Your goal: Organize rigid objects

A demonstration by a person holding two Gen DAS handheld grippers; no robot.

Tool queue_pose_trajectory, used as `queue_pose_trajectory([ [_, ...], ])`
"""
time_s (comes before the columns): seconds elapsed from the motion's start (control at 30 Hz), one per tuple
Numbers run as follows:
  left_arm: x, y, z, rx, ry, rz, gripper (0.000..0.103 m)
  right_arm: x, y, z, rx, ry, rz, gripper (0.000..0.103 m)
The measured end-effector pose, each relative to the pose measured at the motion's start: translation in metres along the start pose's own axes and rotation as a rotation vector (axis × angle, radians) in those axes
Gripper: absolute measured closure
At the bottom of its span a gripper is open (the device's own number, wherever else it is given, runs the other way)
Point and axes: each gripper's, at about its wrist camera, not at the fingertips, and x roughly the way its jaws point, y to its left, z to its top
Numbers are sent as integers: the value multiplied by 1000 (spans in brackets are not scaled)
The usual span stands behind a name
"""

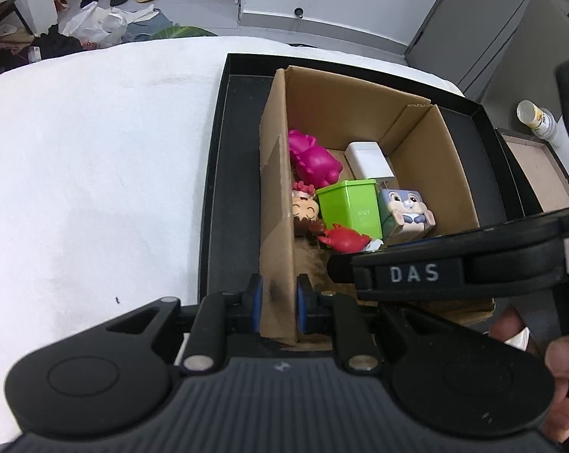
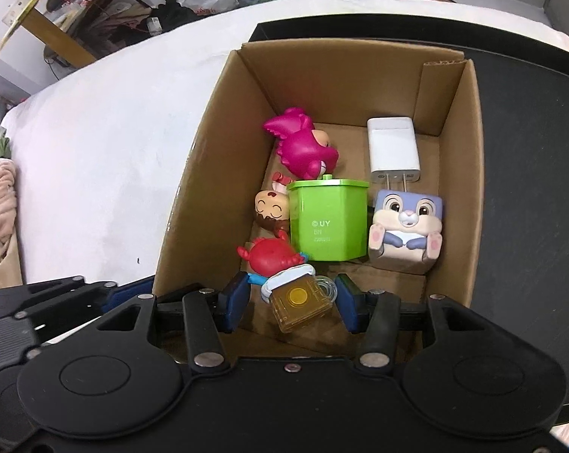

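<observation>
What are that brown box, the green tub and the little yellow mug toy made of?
The brown box looks like corrugated cardboard: matte, with fluted edges at its top corner. The green tub looks like hard moulded plastic, with a smooth, slightly glossy face bearing raised lettering. The yellow mug toy seems to be clear amber plastic with a see-through handle; light passes through it, though resin can't be ruled out.

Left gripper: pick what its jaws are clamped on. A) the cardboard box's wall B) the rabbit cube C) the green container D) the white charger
A: the left gripper pinches the cardboard box's wall between its blue pads, while the green container sits loose inside.
</observation>
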Motion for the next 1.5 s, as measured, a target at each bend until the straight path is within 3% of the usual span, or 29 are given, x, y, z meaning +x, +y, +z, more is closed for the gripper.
queue_pose_trajectory([
  [0.33,-2,-2,-1,4,-1,5,88,-14,4,0,-2,-26,-13,51],
  [0.83,-33,-14,4,27,-48,20,88,-67,-3,-11,-22,-142,-92,50],
  [1.07,-62,-27,4,42,-91,15,88,-105,-14,-32,11,-237,-113,38],
  [1.17,-77,-33,7,54,-102,-5,86,-125,-20,-43,42,-290,-128,27],
  [1.3,-99,-40,9,54,-135,-2,65,-150,-26,-55,73,-365,-167,12],
  [1.5,-134,-53,8,82,-196,-14,35,-182,-41,-77,147,-464,-196,0],
])
